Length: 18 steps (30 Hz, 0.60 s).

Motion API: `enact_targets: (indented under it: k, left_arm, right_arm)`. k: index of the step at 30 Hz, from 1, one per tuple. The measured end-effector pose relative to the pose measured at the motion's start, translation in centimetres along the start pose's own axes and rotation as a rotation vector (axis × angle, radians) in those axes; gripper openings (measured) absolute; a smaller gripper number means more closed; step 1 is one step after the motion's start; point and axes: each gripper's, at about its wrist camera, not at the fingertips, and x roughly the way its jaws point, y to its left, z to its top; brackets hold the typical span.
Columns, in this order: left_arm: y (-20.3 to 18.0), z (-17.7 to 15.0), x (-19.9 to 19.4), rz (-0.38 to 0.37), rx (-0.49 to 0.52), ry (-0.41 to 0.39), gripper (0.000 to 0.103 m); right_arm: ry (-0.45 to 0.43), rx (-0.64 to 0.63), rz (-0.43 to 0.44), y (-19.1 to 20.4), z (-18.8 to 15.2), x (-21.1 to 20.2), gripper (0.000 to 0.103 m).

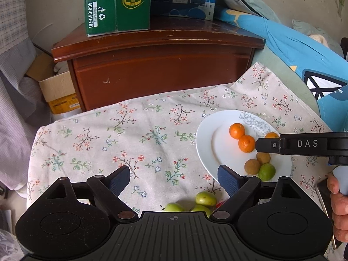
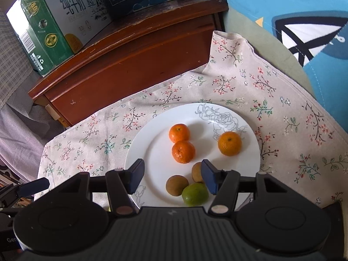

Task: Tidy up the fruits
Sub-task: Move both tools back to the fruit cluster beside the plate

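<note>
Green fruits lie just behind the left gripper, jaws wide and empty. Straddle one squarely before closing. Right gripper hovers wide-jawed over the plate.

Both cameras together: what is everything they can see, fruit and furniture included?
Plate: one, white with a grey rose drawing, on the cloth.
Oranges: three, orange, on the plate.
Brown fruits: two, on the plate's near side.
Green fruit: one, on the plate beside the brown ones.
Loose green fruits: three, on the cloth, off the plate.
Cloth: one, beige floral.
Cabinet: one, dark red-brown wood, behind the cloth.
Cartons: two, green and blue, on the cabinet.
Cardboard box: one, left of the cabinet.
Left gripper: black, blue pads, open, empty.
Right gripper: the same, open above the plate.
</note>
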Motion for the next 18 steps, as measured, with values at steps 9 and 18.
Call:
enact_targets:
  k: [9,18]
  left_arm:
    - [1.6,-1.7,-1.3,0.008,-0.049,0.035,0.089]
    - [3.9,-3.4,-2.2,0.037,-0.09,0.065,0.089]
  right_arm:
    - [0.014,-0.018,0.033,1.2,-2.1,-1.5,0.064]
    - [0.062,-0.073,0.07,2.6,-5.1,-2.4,0.064]
